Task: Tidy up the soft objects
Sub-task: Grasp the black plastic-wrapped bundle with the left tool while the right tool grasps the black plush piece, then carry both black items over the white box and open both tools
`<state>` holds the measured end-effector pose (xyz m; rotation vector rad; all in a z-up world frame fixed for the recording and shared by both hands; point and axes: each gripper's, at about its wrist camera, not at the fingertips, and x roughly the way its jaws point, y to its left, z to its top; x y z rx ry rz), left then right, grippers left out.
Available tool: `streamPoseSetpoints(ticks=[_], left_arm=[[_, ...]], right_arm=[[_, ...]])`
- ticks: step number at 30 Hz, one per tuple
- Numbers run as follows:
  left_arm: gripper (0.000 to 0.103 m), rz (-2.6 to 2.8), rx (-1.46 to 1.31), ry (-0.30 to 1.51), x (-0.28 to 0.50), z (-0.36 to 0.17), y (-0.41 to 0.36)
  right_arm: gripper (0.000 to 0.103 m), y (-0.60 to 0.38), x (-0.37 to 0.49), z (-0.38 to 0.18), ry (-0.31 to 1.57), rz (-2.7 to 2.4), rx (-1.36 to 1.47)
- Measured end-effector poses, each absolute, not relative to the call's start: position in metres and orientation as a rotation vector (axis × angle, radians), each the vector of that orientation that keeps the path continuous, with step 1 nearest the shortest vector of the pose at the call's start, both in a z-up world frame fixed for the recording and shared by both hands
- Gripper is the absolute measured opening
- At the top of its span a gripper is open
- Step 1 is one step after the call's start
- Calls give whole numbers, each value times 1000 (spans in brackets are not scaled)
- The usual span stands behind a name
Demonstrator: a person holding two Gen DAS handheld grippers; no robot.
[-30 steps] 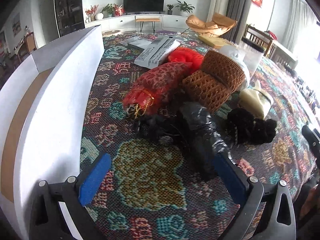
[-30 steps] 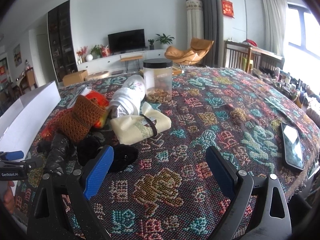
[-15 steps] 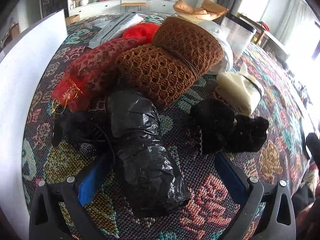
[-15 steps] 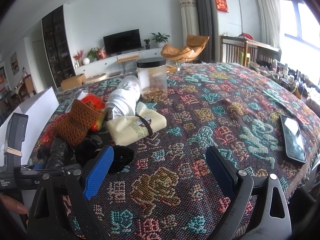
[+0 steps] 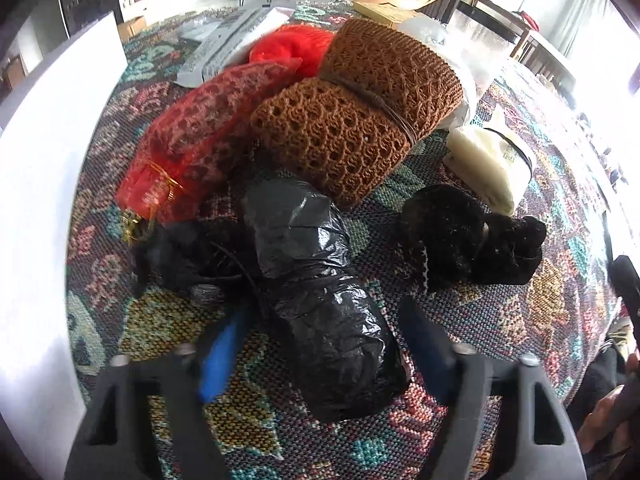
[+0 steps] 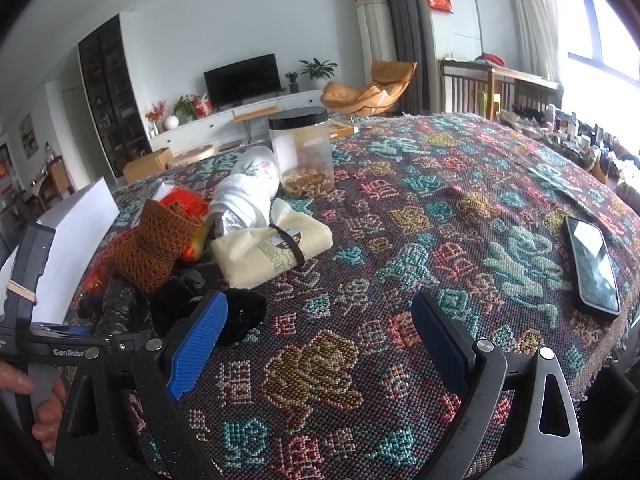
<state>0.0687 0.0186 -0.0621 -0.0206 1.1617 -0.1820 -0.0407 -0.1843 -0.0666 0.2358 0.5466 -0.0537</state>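
A black plastic-wrapped roll (image 5: 320,292) lies on the patterned tablecloth between the fingers of my left gripper (image 5: 324,344), whose jaws are partly closed around it, blurred with motion. Behind it lie a brown knitted bundle (image 5: 356,120), a red mesh pouch (image 5: 192,140), a black tangled item (image 5: 188,256), a black fuzzy piece (image 5: 468,248) and a cream folded cloth (image 5: 492,164). My right gripper (image 6: 320,340) is open and empty above bare tablecloth, right of the pile. The brown bundle (image 6: 156,244) and cream cloth (image 6: 272,248) also show there.
A white box wall (image 5: 44,184) stands along the left. A clear jar with a black lid (image 6: 302,152) and a white rolled cloth (image 6: 248,196) sit behind the pile. A phone (image 6: 592,264) lies at the right edge. Papers (image 5: 232,44) lie at the back.
My left gripper has moved forward over the black plastic roll and its fingers have narrowed around it. The right gripper has barely moved.
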Motion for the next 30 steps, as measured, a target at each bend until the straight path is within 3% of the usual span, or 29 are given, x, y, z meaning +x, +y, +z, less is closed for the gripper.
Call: streamPoseSetpoints(ticks=[4,8,13,18,19,20,21,23,28,30], left_arm=[[42,-233,-71,1132,52,-47,34],[40,-287,-60,1107,24,-42,51],[41,-296,7,1107,3,-54,52],[53,-284,66,1112,1,-64,42],[54,-286,76,1109,1,-64,39],[54,-286,84,1105,2,-64,37],[47,-291,78,1096,1,-62,36],[41,-304,56,1088,4,-61,37],[41,-395,-119,1066,11,-50,50],[41,-379,-63,1056,7,-50,44]], right_arm=[[95,-187,-32,-68,601,50,279],[95,-158,-2,-62,748,330,82],[94,-79,24,-68,847,511,-449],[92,-45,66,-86,966,583,-512],[85,-44,77,-91,1019,583,-515],[50,-45,80,-95,1047,563,-517],[40,-47,83,-96,1061,530,-514],[30,-63,84,-90,1074,497,-422],[30,-117,71,-63,1059,462,-68],[30,-133,64,-60,1055,438,15]])
